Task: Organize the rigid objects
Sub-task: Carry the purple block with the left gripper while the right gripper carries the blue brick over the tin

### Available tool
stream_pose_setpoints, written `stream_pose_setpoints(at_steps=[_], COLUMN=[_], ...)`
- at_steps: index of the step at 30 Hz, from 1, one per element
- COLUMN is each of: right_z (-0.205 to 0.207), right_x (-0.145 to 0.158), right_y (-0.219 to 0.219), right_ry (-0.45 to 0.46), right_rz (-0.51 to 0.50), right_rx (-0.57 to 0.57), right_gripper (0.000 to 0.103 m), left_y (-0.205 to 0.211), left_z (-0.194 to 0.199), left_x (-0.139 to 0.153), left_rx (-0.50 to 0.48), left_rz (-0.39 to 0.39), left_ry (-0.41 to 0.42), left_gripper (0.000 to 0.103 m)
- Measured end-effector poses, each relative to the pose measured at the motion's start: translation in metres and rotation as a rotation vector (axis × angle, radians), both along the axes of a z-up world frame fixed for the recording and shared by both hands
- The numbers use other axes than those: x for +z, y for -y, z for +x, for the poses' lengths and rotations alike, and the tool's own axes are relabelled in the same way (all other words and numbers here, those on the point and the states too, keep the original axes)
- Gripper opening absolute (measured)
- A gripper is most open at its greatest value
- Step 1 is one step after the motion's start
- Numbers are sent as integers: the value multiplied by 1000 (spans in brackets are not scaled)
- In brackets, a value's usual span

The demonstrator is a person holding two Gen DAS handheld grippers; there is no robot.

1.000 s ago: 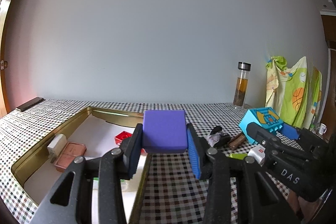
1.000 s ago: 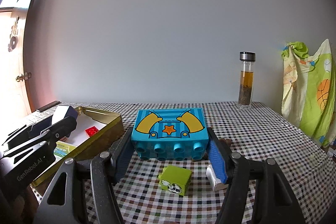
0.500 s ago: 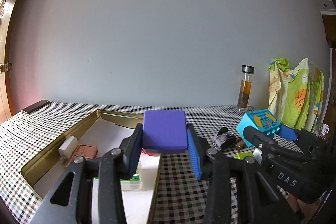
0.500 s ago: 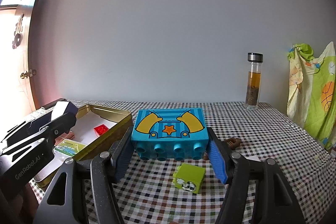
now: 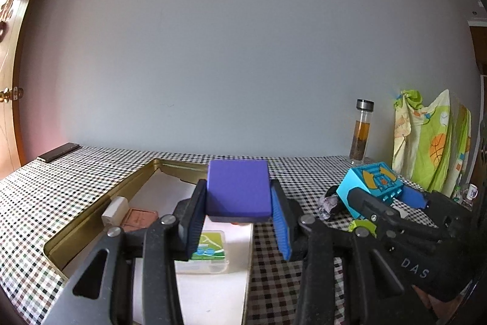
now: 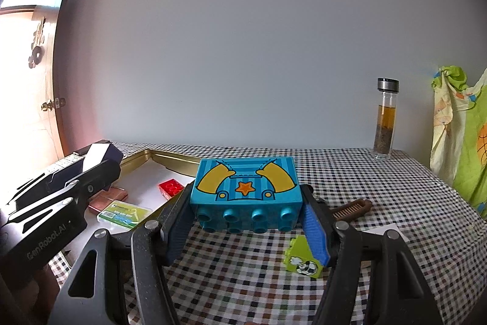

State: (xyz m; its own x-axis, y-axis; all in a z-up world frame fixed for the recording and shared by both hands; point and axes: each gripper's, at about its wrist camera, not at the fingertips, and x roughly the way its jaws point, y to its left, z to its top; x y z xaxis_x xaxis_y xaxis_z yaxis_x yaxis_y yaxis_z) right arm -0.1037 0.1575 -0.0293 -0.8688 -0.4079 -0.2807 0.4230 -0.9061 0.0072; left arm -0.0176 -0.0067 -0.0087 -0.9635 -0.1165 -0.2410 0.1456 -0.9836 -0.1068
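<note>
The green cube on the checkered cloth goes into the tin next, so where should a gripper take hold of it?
Grip the green cube across its two plain upright side faces, coming down from above. It sits tilted on the tablecloth with open cloth beside it. The right gripper is shut on the blue brick, so that must be set down first.

Tin [image 6: 170, 158] left of comb [image 6: 350, 210], bottle [image 6: 385, 119] behind.

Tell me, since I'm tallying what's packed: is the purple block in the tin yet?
Not yet. The purple block is clamped in the left gripper, held above the gold tin.
</note>
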Motion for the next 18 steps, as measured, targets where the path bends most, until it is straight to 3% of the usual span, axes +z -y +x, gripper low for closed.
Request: stream_pose_setpoints(at_steps=[18], right_z=[2], right_x=[0], right_y=[12], right_ry=[-2], right_rz=[7], right_rx=[49], right_gripper=[67], left_y=[32], left_z=[1], left_x=[-5], left_rx=[41], left_rz=[44], left_ry=[43], left_gripper=[39])
